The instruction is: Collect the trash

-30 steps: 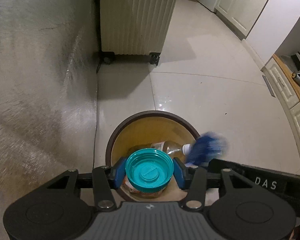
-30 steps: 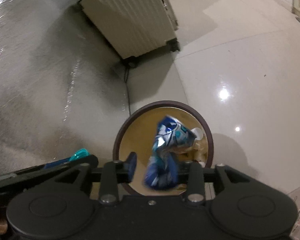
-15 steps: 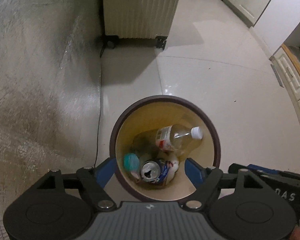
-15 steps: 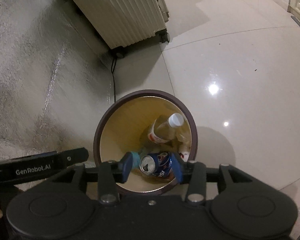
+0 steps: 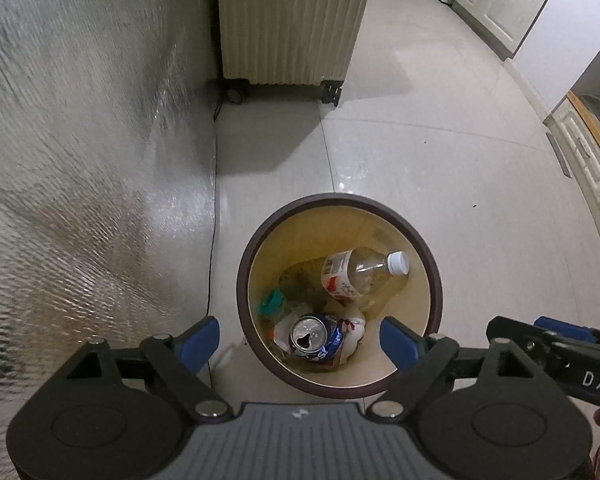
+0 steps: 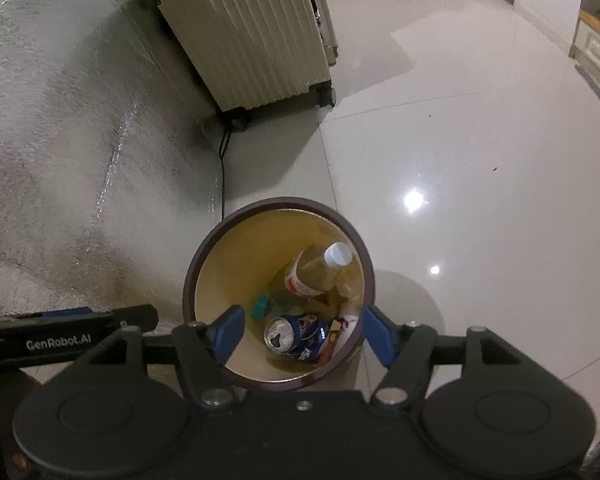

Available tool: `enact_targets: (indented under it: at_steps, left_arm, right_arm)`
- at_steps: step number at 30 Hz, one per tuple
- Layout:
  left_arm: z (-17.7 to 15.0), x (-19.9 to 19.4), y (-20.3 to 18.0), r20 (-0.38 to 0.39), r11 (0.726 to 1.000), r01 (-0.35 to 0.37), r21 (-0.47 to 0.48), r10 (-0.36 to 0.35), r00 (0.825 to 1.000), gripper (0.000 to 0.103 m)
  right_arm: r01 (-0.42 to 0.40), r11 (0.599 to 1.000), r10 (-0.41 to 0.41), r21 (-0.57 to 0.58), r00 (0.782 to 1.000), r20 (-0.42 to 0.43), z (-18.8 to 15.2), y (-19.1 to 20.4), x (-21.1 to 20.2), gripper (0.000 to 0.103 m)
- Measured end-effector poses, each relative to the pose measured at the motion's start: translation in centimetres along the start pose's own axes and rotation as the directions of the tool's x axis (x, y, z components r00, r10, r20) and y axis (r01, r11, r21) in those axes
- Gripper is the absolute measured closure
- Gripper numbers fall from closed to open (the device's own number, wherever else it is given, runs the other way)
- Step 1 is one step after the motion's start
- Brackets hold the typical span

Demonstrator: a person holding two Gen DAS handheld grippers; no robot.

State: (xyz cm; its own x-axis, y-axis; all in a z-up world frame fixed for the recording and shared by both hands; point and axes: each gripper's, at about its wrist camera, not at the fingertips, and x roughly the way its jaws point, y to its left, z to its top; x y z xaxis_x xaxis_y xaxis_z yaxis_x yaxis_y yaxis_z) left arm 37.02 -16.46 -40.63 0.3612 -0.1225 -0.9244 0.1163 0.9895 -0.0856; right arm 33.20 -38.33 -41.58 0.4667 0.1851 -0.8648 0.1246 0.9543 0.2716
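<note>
Both jaws, just opened, stood spread and empty over the bin (image 5: 431, 268), left gripper (image 5: 300, 340) beside right gripper (image 6: 298, 334), the blue can (image 5: 314, 338) lying inside; drifting lower might knock its rim and tip it.

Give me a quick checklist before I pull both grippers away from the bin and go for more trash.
1. Left gripper empty: ok, jaws have just been opening, nothing between them.
2. Right gripper empty: ok, jaws have just been opening, nothing between them.
3. Blue can inside the bin: ok.
4. Teal-lidded jar inside the bin: ok, partly hidden.
5. Bin upright: ok.
6. More trash left on the floor: cannot tell.
</note>
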Motion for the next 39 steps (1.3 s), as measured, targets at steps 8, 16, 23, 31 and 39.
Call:
enact_targets:
  at_steps: [8,16,23,31,39]
  left_arm:
    - [0.4,-5.2,-1.2,0.091,1.0,0.011,0.022,-0.013,0.996,0.011]
    - [-0.1,-12.1,-3.0,0.196,0.998,-0.01,0.066,-0.003,0.981,0.01]
    - [-1.0,-19.5,-3.8,0.298,0.997,0.002,0.073,-0.023,0.954,0.008]
    - [-2.4,-27.5,-3.9,0.408,0.996,-0.001,0.086,-0.035,0.912,0.005]
    - [-4.0,-34.4,-2.9,0.497,0.996,-0.011,0.09,-0.035,0.867,0.001]
  right_arm:
    - [0.02,1.0,-0.021,0.014,0.998,0.058,0.3,0.0,-4.9,0.022]
    - [0.053,0.999,-0.053,0.006,0.98,0.19,0.5,0.3,-12.4,0.007]
    - [0.06,0.998,-0.057,0.0,0.949,0.311,0.4,1.1,-19.9,0.0]
    - [0.072,0.997,-0.057,-0.023,0.916,0.397,0.2,2.6,-26.7,0.0]
    - [0.098,0.995,-0.076,-0.024,0.883,0.463,-0.5,4.7,-32.7,0.0]
